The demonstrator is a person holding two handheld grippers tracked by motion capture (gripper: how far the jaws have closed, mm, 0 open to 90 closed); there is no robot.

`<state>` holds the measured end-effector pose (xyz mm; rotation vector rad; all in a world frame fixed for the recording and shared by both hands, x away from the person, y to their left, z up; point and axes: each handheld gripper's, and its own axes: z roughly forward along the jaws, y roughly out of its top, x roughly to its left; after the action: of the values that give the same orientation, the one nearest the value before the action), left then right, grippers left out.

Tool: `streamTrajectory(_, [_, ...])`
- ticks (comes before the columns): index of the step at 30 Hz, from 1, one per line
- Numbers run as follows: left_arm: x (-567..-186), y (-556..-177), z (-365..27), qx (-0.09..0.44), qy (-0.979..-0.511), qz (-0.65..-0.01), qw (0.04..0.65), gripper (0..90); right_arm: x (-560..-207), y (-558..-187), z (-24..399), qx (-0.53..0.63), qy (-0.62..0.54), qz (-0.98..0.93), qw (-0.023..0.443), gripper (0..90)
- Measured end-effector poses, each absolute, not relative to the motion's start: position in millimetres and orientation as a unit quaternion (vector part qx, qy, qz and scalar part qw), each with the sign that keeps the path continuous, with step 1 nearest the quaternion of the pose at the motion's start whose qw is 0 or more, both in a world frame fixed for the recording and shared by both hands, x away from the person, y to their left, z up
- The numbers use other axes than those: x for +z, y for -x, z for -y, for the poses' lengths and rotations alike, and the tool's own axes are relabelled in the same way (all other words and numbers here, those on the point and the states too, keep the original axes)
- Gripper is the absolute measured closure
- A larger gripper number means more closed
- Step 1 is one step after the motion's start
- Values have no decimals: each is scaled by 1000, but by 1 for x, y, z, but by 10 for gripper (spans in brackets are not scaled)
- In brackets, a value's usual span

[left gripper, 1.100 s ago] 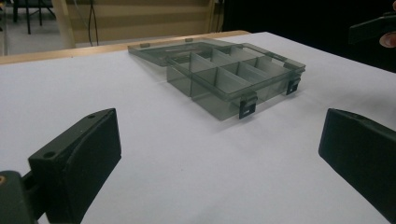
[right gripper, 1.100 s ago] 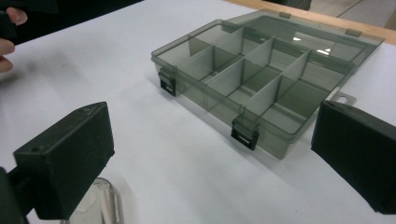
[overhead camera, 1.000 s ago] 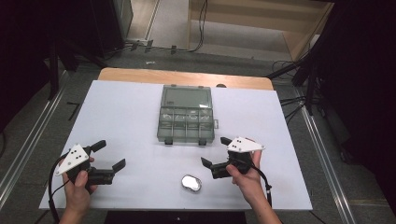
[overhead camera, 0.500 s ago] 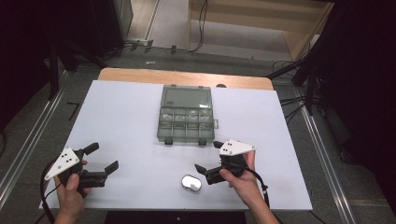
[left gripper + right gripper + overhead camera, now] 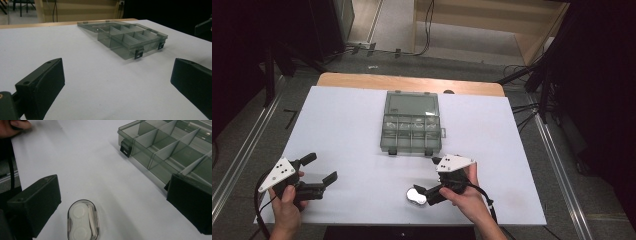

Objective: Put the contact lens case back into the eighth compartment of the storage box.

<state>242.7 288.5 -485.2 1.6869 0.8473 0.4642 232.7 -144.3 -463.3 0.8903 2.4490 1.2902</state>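
A white table top covers most of the scene, with a strip of bare wood along its edge at 12 o'clock. Beyond that, grey floor carries black cables toward pale wooden furniture at 1 o'clock. Metal rails flank the table at 9 and 3 o'clock, and the surroundings fall into darkness.

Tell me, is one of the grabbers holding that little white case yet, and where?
No, nothing is held. The right gripper is open, its jaws either side of the little white case, not touching it. The left gripper is open over bare table.
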Motion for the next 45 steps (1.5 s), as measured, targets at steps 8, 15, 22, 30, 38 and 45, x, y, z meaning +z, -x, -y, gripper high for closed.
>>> streamTrajectory(8, [-486,-244,-288,196,-720,-359,561,0,-467,-233,139,430,-294,-847,103,0])
streamTrajectory(15, [-486,-244,-289,195,-720,-360,561,0,-470,-231,133,416,-287,-857,102,0])
streamTrajectory(22, [-487,-244,-288,194,-718,-362,561,0,-474,-232,129,406,-284,-863,96,0])
streamTrajectory(30, [-487,-245,-288,193,-721,-359,560,0,-478,-230,123,394,-282,-870,87,0])
streamTrajectory(38, [-487,-245,-288,192,-721,-360,561,0,-488,-226,113,365,-283,-883,85,29])
streamTrajectory(45, [-487,-245,-289,192,-721,-359,561,0,-494,-219,111,356,-288,-886,78,126])
